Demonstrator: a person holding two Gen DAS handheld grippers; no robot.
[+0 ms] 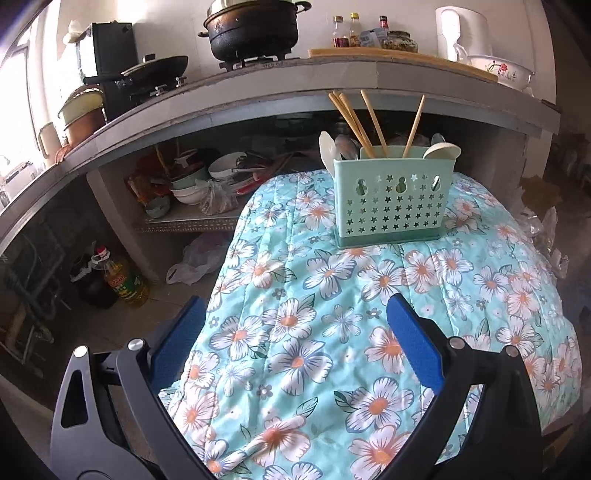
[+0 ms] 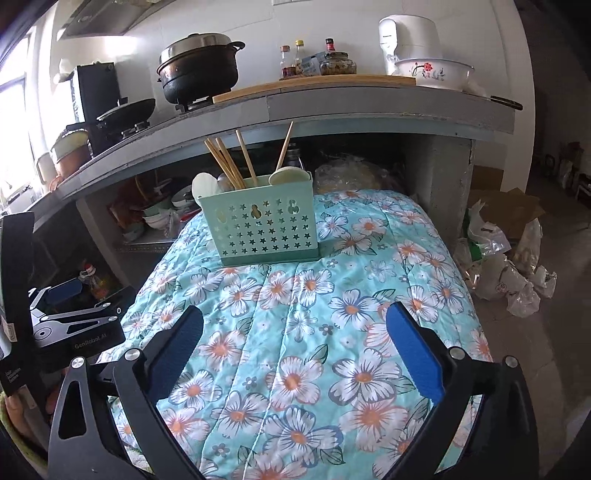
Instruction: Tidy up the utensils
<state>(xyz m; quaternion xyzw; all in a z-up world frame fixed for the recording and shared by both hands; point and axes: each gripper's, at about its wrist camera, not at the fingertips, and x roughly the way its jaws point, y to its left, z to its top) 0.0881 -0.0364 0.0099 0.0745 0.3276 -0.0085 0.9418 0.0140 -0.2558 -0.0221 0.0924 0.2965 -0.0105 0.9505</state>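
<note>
the mint-green utensil caddy [image 2: 264, 225] was seen standing upright at the far end of the floral quilt [image 2: 314, 332], with wooden chopsticks [image 2: 236, 158] and pale spoons [image 2: 284, 176] already poking out of its top. the left gripper [image 1: 295, 350] and the right gripper [image 2: 295, 350] were both held wide apart with nothing between the blue pads, well short of the caddy. the chopsticks were judged light, stiff and rather slippery, best pinched across the shaft near mid-length, and the spoons, possibly ceramic and chippable, best taken by the handle.

A grey concrete counter [image 2: 369, 107] spans the upper frame against a white wall [image 2: 258, 22] (daylit window [image 2: 11, 122] at left), floor [image 2: 554, 295] at right.
</note>
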